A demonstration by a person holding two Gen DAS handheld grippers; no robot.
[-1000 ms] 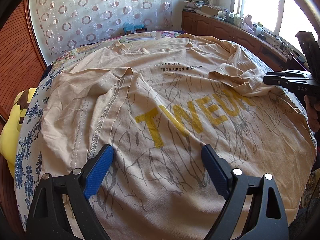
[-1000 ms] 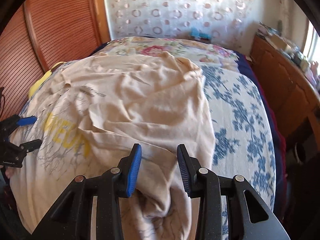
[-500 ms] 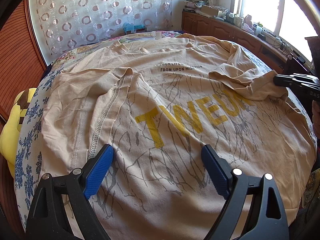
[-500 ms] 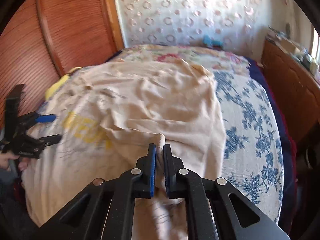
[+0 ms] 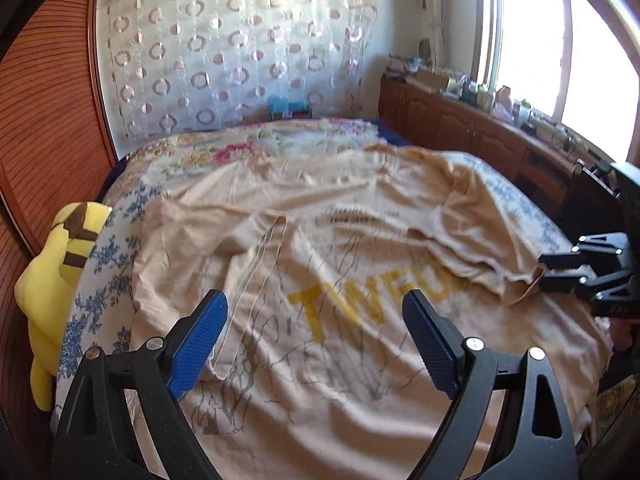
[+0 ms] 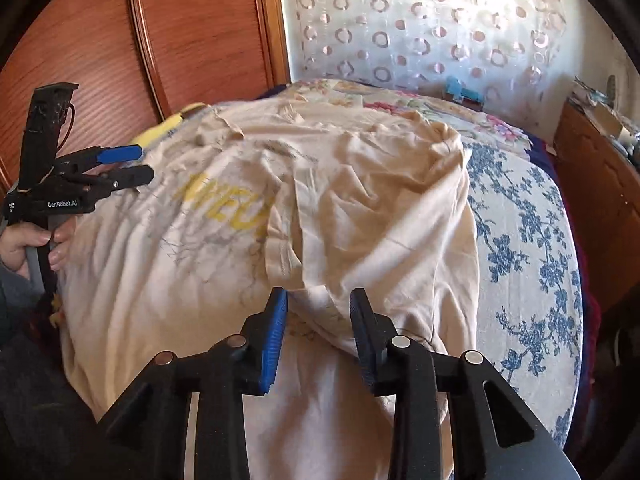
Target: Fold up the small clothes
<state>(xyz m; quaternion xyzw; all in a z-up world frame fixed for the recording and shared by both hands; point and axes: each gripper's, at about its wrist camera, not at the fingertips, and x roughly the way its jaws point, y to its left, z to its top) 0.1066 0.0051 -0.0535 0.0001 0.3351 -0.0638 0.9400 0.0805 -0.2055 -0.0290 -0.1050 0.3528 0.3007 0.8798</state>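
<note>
- Left wrist view: a beige cotton T-shirt (image 5: pixel 320 280) with yellow block lettering and grey branch print lies spread over a bed covered by a white sheet with blue flowers (image 5: pixel 108 264).
- The left gripper (image 5: pixel 316 344), black with blue pads, hangs above the shirt's lower part, its fingers wide apart with nothing between them.
- A folded-over sleeve (image 5: pixel 472 256) lies across the lettering; the right gripper (image 5: pixel 548 272) sits at the sleeve's edge on the right.
- A yellow plush toy with brown stripes (image 5: pixel 52 288) rests at the bed's left side, against a reddish slatted wooden wall (image 5: pixel 44 120).
- Right wrist view: the right gripper (image 6: pixel 320 320) is just above the shirt (image 6: pixel 168 272), its jaws opening; the hem of the folded sleeve (image 6: pixel 316 296) lies between the fingers, and the pads do not press on it.
- The left gripper (image 6: pixel 132 166) shows at the far left, held by a hand (image 6: pixel 28 246), fingers parted over the shirt.
</note>
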